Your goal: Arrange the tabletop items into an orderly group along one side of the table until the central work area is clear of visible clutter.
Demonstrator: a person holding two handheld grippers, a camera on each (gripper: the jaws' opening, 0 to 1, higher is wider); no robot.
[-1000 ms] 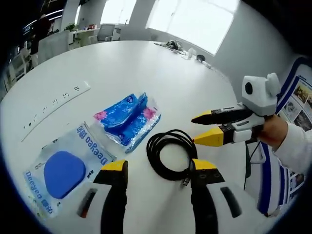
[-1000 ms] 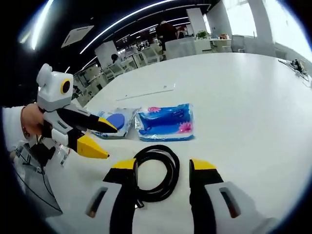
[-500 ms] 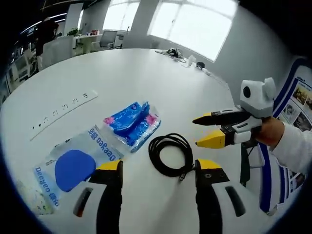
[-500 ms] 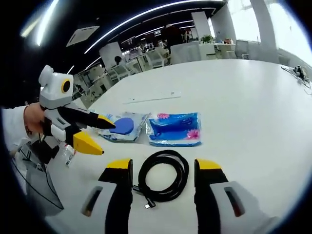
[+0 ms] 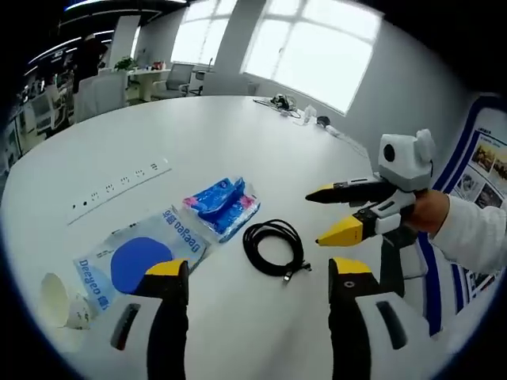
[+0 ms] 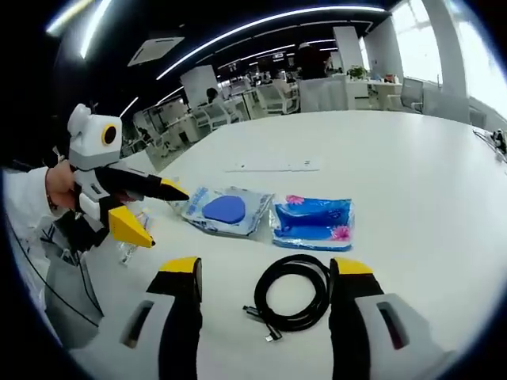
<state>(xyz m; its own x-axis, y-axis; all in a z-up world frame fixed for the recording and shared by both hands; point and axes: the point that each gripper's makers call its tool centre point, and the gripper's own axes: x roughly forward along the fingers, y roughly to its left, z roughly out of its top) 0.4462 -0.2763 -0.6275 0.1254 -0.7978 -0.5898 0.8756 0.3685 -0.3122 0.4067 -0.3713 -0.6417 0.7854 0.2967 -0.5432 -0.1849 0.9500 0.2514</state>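
A coiled black cable (image 5: 273, 247) (image 6: 296, 294) lies on the white round table (image 5: 206, 134) (image 6: 412, 182). Beside it rests a blue tissue pack (image 5: 223, 207) (image 6: 312, 223), then a clear Deegoo bag with a blue pad (image 5: 136, 257) (image 6: 226, 210). A crumpled white cup (image 5: 61, 300) sits by the bag. My left gripper (image 5: 257, 273) (image 6: 144, 212) is open above the table, short of the cable. Opposite it, my right gripper (image 6: 265, 271) (image 5: 326, 214) hovers open over the cable, with nothing between the jaws.
A white power strip (image 5: 119, 180) (image 6: 273, 167) lies further out on the table. Small items (image 5: 297, 101) sit at the far edge near the windows. Office desks and chairs (image 6: 261, 91) stand behind. A person's hand and white sleeve (image 5: 463, 229) hold the right gripper.
Both cameras have pulled back and up from the cable, so the items look smaller and the white cup has come into the left gripper view. The items have not moved.
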